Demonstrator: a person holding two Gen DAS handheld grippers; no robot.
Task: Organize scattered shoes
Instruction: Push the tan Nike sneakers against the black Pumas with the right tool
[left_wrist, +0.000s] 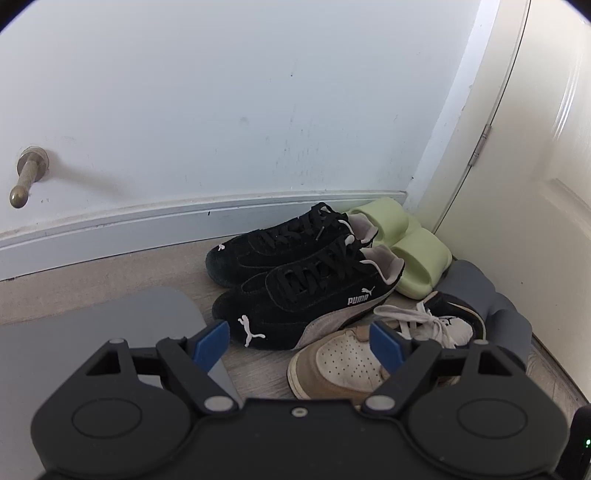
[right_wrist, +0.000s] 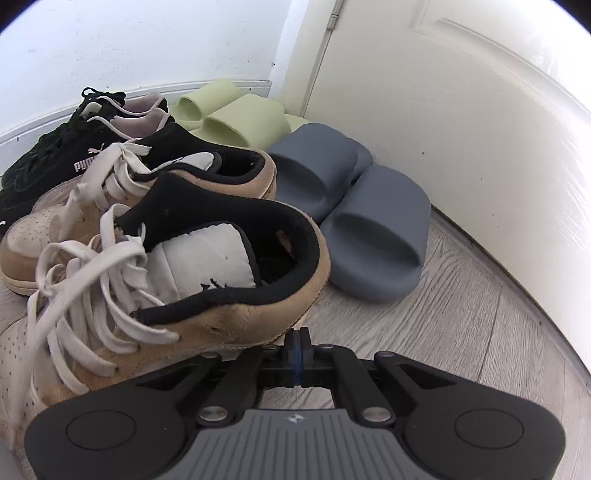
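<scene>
Resting on the floor (right_wrist: 424, 314) in the door corner: black sneakers (left_wrist: 295, 280), green slides (right_wrist: 236, 118), grey slides (right_wrist: 354, 214), tan sneakers (right_wrist: 166, 280), paired side by side. Left claw (left_wrist: 299, 345) spread apart, empty. Right claw (right_wrist: 298, 349) pressed together, empty, beside nearest tan heel.

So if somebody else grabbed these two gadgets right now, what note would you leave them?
Left gripper: fingers open, empty, above the tan sneakers' toes.
Right gripper: fingers shut, empty, at the near tan sneaker's heel.
Black sneakers, green slides, grey slides and both tan sneakers sit paired in the corner by the door.
Left: probably just squaring up the near tan sneaker; other shoes out of view can't be ruled out.
</scene>
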